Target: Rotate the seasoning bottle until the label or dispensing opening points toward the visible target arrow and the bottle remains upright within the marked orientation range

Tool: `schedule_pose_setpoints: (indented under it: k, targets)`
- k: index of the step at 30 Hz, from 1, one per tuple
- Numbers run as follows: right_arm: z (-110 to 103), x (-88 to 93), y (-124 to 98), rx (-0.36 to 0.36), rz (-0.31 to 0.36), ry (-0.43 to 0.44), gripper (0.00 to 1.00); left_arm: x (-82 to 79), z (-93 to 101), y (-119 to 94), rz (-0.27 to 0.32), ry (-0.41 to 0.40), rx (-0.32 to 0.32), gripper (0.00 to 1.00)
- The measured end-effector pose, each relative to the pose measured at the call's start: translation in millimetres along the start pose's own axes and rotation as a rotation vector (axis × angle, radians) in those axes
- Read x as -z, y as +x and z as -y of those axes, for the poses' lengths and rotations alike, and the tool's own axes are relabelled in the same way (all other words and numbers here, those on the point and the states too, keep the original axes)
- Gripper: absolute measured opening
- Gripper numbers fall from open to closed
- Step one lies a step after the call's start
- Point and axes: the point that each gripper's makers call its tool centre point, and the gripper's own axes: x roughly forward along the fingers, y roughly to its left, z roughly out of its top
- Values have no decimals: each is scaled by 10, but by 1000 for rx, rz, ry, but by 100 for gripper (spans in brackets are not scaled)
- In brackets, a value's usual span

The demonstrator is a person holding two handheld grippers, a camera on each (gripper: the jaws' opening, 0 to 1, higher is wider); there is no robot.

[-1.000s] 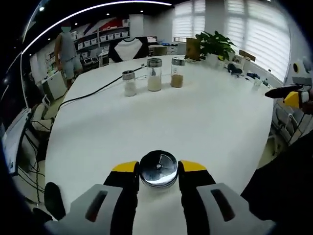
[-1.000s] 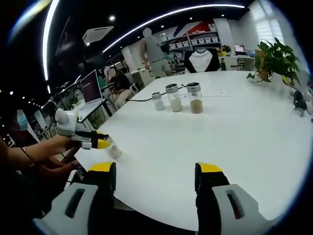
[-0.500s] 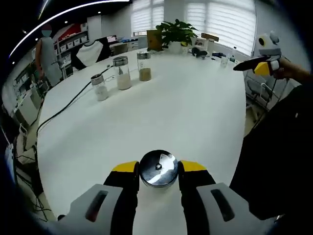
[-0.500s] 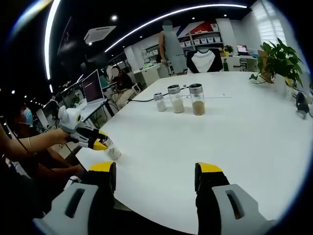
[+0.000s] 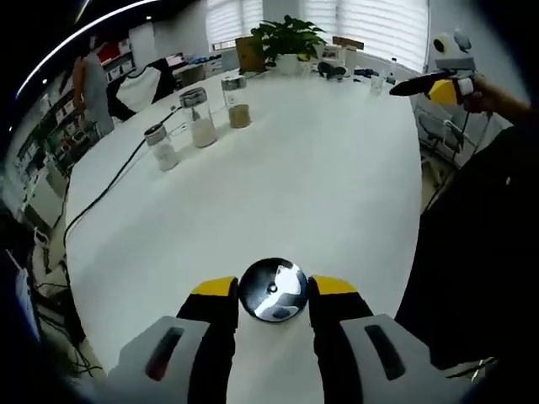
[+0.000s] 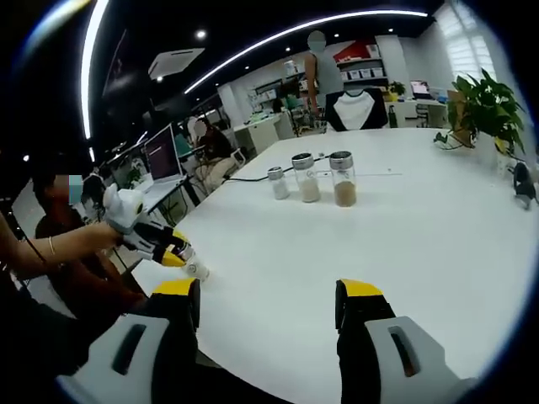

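in the left gripper view our left gripper (image 5: 272, 295) is clamped on the bottle (image 5: 272, 289): its shiny round cap sits squarely between the two yellow-tipped fingers (image 5: 213, 289), one pressed against each side, and we look almost straight down on the cap. the bottle stands near the table (image 5: 320, 194) edge closest to us. in the right gripper view we see the same bottle (image 6: 196, 268) at the table's left edge, small and pale, held at its top by the left gripper (image 6: 173, 253), with a hand (image 6: 108, 236) behind it; whether a label or opening faces any way we cannot tell. our right gripper (image 6: 268, 303) has its fingers (image 6: 358, 293) wide apart with nothing between them, hanging over the near edge of the table, well apart from the bottle. in the left gripper view it shows off to the upper right (image 5: 425, 85), beyond the table edge. three jars (image 5: 195, 119) stand in a row farther across the table, beside a black cable (image 5: 105, 189), and a plant (image 6: 481, 108) sits at the far side.
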Motion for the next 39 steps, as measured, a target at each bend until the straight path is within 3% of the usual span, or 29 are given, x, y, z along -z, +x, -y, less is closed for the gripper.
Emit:
schedule_pose_setpoints:
  k: [3, 6, 12, 17, 25, 29, 39]
  targets:
    - [14, 11, -4, 3, -3, 1, 64, -92, -26, -21, 79, -148, -52, 42]
    - [23, 32, -8, 4, -12, -3, 64, -79, -54, -30, 80, -220, -129, 42]
    - [48, 42, -26, 9, -8, 4, 64, -31, -26, -5, 63, -240, -170, 39]
    - [54, 42, -50, 13, 1, 11, 64, -10, 0, 14, 56, -232, -158, 34]
    - [76, 78, -126, 15, 14, 26, 64, 1, -27, 19, 32, -150, -63, 34]
    - [88, 120, -163, 18, 3, 26, 64, 11, 48, 15, 9, -35, 28, 34]
    - [133, 129, -207, 32, -7, 19, 64, 55, 98, 7, -65, 124, 174, 34]
